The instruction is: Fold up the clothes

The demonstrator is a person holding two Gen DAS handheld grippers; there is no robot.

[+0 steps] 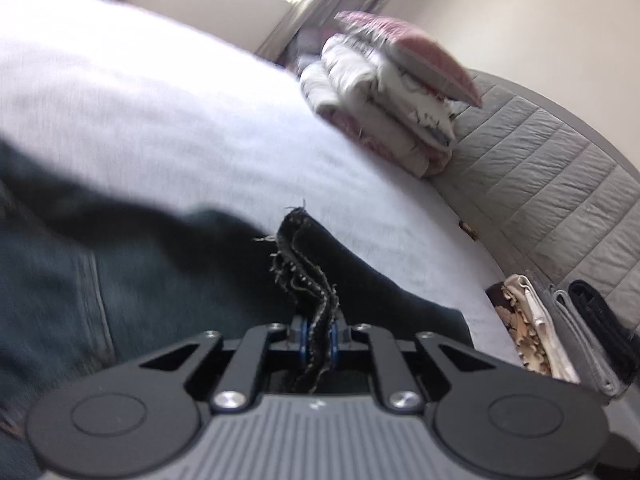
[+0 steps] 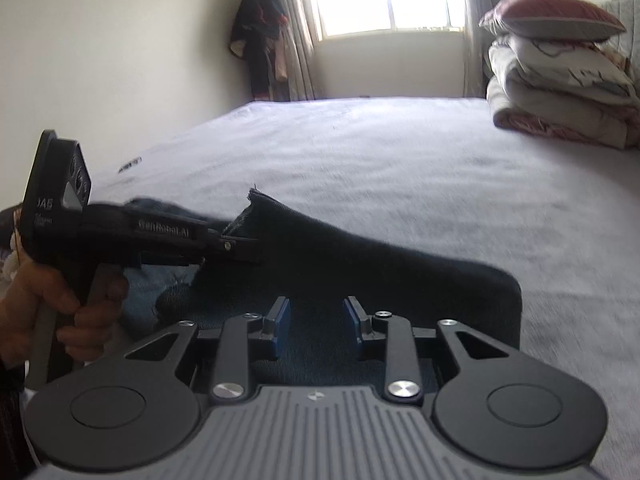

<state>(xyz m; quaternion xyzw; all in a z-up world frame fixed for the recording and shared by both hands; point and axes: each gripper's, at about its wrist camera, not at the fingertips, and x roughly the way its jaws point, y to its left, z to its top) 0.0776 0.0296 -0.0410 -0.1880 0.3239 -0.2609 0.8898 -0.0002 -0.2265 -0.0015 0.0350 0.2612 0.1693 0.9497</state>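
So, left to right: the left gripper [image 1: 318, 340] is clamped on the frayed hem [image 1: 304, 264] of the jeans [image 1: 120, 280], pinching two layers of cuff edge between its blue pads. The right camera shows this gripper [image 2: 240, 250] from the side, holding the cuff raised off the bed [image 2: 400, 168].

From that cuff the leg runs right and toward the right gripper [image 2: 316, 322], long axis roughly left-far to right-near, ending in a rounded fold [image 2: 500, 292] at the right. The right gripper's fingers are apart, nothing between them, with denim directly beneath and ahead. It's the nearer hand for the free part of the leg; my guess is it grabs next, just ahead.

Surroundings: bare sheet beyond the jeans, nothing blocking. A pile of bedding with a pillow on top [image 2: 560, 76] sits far right, folded clothes [image 1: 568, 340] at the headboard [image 1: 540, 184] side. All well apart.
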